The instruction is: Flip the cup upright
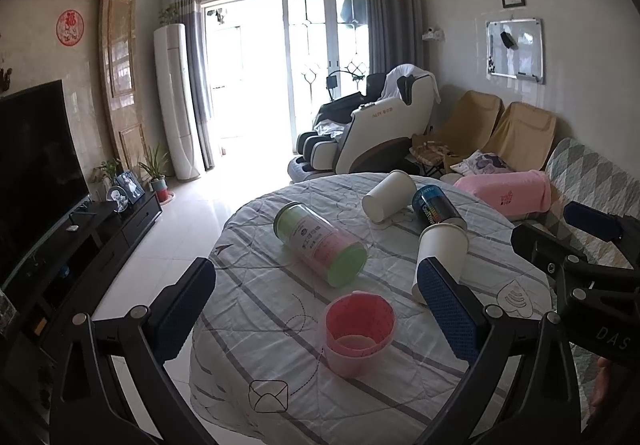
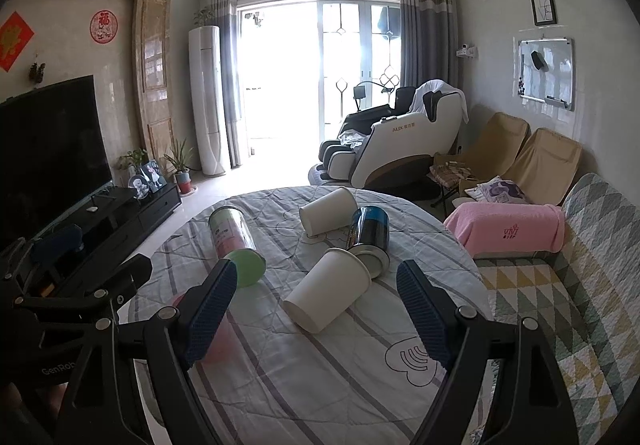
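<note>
A round table (image 1: 280, 357) with a striped cloth holds several tipped things. A pink measuring cup (image 1: 357, 333) stands upright near the front, between my left gripper's fingers in the view. Two white paper cups lie on their sides: a near one (image 2: 328, 289) (image 1: 442, 251) and a far one (image 2: 329, 212) (image 1: 389, 195). My left gripper (image 1: 316, 309) is open and empty above the table's front. My right gripper (image 2: 316, 315) is open and empty, with the near white cup just ahead between its fingers. In the right wrist view the pink cup (image 2: 218, 341) is mostly hidden behind the left finger.
A green-ended clear canister (image 1: 320, 243) (image 2: 236, 243) lies on its side at the left. A dark can (image 1: 438, 207) (image 2: 368, 241) lies behind the near white cup. A quilted sofa (image 2: 560, 285) with a pink towel (image 2: 508, 229) is at the right; a TV stand (image 1: 80, 241) is at the left.
</note>
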{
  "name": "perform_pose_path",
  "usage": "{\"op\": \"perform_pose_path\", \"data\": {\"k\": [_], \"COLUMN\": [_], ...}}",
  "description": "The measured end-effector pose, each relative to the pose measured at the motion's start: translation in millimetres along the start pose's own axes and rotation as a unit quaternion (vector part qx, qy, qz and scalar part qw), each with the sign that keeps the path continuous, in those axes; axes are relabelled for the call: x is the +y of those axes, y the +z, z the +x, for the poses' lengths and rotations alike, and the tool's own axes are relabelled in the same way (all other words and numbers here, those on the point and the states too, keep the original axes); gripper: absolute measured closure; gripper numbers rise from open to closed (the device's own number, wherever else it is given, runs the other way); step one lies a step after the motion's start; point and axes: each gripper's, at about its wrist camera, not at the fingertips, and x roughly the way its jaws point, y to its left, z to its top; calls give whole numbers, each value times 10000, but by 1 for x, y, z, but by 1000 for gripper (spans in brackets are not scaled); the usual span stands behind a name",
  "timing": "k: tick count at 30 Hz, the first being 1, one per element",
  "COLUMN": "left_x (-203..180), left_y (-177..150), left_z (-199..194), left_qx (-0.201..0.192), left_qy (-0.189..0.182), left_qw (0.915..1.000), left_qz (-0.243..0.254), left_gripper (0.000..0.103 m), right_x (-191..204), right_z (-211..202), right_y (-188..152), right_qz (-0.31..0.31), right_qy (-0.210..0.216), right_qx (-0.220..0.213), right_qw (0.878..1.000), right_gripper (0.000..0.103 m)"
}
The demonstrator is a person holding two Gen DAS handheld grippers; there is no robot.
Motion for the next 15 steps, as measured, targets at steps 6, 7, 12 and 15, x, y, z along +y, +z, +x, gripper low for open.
{"op": "perform_pose_path", "data": {"k": [6,7,12,15], "left_x": [-1,-1,-2,-3], "left_y": [-1,-1,-1,-2], "left_z": [5,6,7,8], "left_qx": [89,102,145,178], "left_qy": [-32,-29,-34,-33], "left_qw": [10000,9999,9999,9998], "left_qz": [-15,-10,-18,-8], "left_gripper": [1,1,1,1], "right_x": [-1,-1,-2,-2], "right_z": [2,3,4,6], "right_y": [-1,-1,-1,-1], "right_qz": [24,27,28,26], "right_qy": [8,6,-9,-8], "right_qx": [53,61,86,114], "right_qw": [10000,10000,10000,9999], "right_gripper": [20,20,20,20]}}
